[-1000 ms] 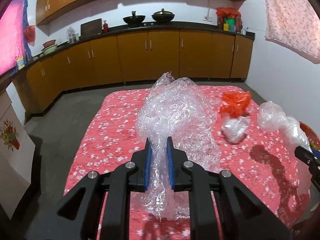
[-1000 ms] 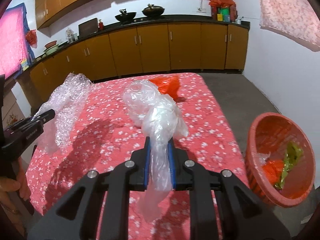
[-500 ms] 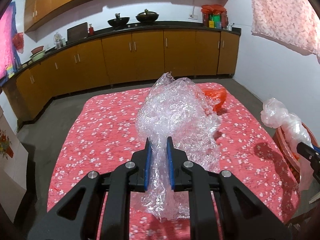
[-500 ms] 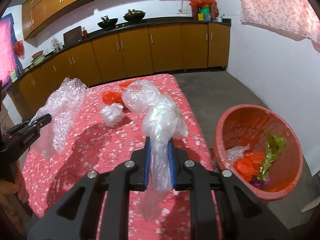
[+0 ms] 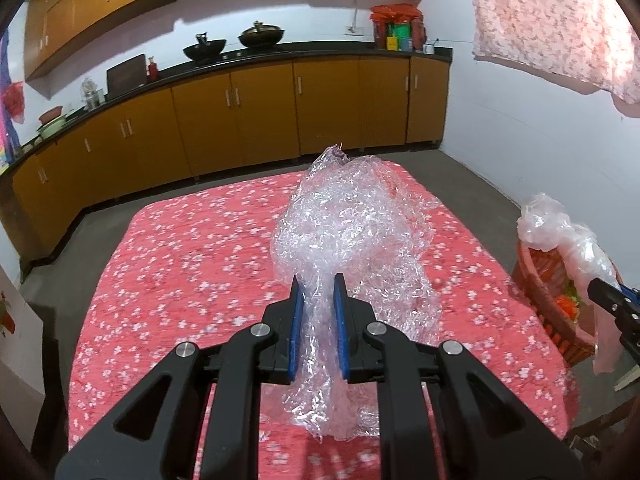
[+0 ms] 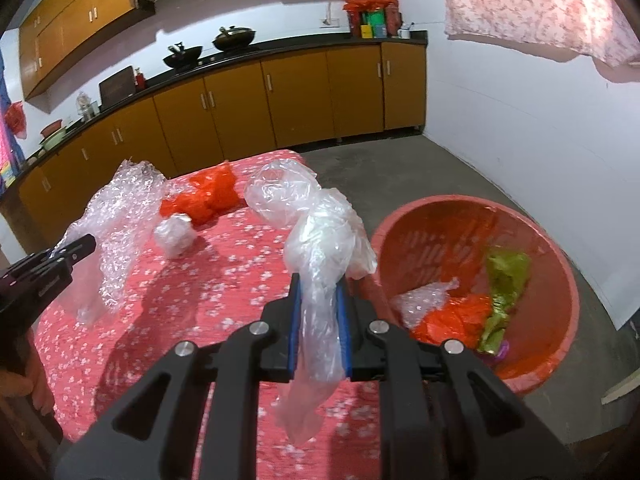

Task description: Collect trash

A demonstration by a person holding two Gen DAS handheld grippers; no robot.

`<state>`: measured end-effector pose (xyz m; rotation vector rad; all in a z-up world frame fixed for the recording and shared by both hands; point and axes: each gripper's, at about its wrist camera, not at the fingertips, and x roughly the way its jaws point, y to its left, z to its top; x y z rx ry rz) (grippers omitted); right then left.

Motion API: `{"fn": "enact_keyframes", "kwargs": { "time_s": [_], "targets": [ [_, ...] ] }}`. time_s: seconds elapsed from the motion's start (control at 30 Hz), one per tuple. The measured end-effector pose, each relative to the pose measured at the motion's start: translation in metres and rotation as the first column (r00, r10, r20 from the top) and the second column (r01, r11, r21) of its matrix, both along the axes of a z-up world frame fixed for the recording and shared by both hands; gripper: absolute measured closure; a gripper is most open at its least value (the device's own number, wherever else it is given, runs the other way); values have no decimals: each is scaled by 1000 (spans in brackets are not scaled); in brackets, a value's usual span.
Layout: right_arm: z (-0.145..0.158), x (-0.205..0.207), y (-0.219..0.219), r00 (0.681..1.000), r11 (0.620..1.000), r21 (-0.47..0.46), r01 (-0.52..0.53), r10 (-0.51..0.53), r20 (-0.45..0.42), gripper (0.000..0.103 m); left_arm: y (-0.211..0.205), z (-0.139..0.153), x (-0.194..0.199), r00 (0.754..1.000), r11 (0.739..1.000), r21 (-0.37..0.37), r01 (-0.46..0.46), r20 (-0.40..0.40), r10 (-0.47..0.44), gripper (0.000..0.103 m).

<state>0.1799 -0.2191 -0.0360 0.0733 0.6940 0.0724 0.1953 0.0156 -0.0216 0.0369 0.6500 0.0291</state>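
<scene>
From the right wrist view, the basket (image 6: 560, 280) stood on the floor at three o'clock of the table (image 6: 224, 280), just beside its edge, with crumpled wrappers (image 6: 460, 316) inside. On the table, toward eleven o'clock, a small wad (image 6: 174, 234) lay before a crumpled bag (image 6: 208, 198). Cabinets (image 6: 280, 100) ran behind, at twelve o'clock.

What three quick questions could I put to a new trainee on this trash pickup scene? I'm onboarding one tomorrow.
1. True or false: the left tool is shut on the bubble wrap.
2. What does the right tool hold? A) orange bag B) clear plastic bag C) nothing
3. What still lies on the table?

Key: 1 true. 2 B, the clear plastic bag. 3 an orange bag and a small plastic wad.
</scene>
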Motion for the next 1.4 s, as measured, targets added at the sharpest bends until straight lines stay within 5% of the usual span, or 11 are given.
{"fn": "enact_keyframes", "kwargs": {
  "time_s": [0.7, 1.4],
  "targets": [
    [-18, 4, -101, 971, 971, 26, 237, -236, -27, 86, -111, -3, 20, 983, 982, -52, 180, -4, -181, 88],
    [-38, 21, -178, 919, 918, 46, 395, -393, -46, 86, -224, -19, 41, 918, 916, -92, 391, -37, -396, 88]
  ]
}}
